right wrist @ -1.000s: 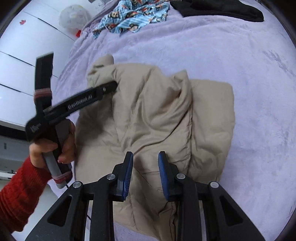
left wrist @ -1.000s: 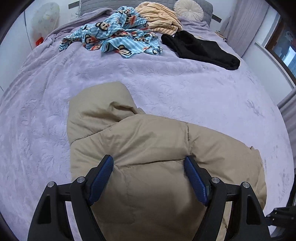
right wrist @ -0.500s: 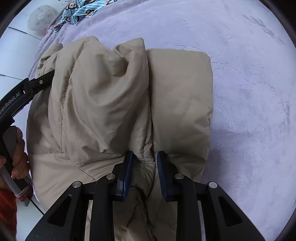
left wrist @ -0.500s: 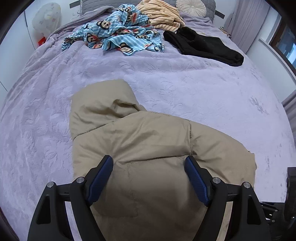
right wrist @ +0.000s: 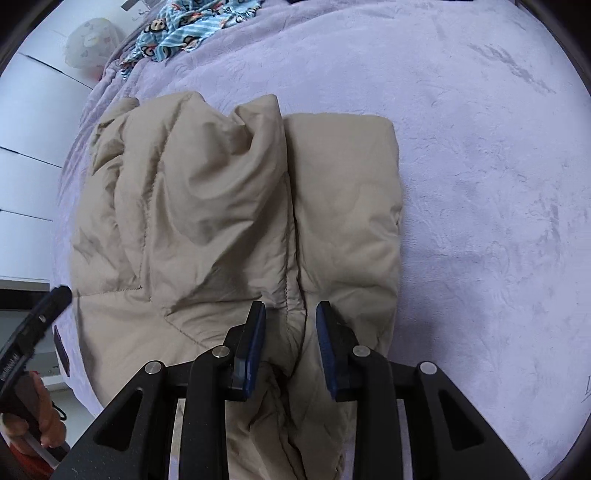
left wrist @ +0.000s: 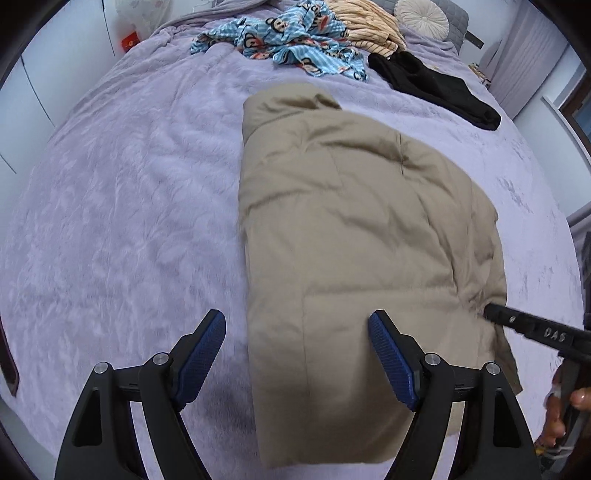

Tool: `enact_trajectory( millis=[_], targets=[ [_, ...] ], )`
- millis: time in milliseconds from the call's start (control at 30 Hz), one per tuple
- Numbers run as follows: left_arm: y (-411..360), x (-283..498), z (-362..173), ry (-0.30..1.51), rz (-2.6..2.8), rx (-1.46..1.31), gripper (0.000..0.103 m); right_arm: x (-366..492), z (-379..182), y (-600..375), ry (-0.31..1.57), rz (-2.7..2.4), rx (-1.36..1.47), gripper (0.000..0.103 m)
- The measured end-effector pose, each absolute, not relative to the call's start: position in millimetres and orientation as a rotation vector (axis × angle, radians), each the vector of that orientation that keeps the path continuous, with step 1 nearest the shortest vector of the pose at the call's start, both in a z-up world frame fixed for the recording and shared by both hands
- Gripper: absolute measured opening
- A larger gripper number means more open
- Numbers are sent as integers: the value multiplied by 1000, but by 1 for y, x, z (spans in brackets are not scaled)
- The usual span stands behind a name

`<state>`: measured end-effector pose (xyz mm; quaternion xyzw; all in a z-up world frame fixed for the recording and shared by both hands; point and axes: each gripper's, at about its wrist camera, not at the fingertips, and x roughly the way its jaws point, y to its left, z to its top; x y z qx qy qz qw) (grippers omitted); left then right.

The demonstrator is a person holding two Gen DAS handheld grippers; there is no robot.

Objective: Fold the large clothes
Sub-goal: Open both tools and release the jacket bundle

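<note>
A beige padded jacket (left wrist: 351,229) lies folded into a long bundle on the lilac bedspread (left wrist: 129,203); it also shows in the right wrist view (right wrist: 229,221). My left gripper (left wrist: 297,354) is open and empty, its jaws astride the jacket's near left edge. My right gripper (right wrist: 291,338) is shut on a ridge of the jacket's fabric at its near edge. The right gripper's tip also shows in the left wrist view (left wrist: 495,314) against the jacket's right side. The left gripper's tip shows in the right wrist view (right wrist: 55,299).
At the bed's far end lie a blue monkey-print garment (left wrist: 291,40), a striped cream garment (left wrist: 369,26), a black garment (left wrist: 436,88) and a round cushion (left wrist: 424,13). White cupboards (right wrist: 26,155) stand left of the bed.
My left gripper has shifted left, so the jacket now sits under its right jaw. The jacket looks flatter and more squared. My right gripper stays clamped on the fabric.
</note>
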<state>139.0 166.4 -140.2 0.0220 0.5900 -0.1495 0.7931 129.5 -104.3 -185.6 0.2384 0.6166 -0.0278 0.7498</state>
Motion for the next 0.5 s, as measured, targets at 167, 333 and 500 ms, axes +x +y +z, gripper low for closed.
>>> enact_trajectory(
  millis=[167,333,500],
  targets=[
    [167,117,-154,1328,-312,17,84,97,-158,-102,1300,-52,537,31],
    [158,109,-149,1332,-320,42,84,69,-171,-88,1372,-36,522,31],
    [157,102,-141,1327,-319,47,84,54,-175,-94,1380,-58,580,31]
  ],
)
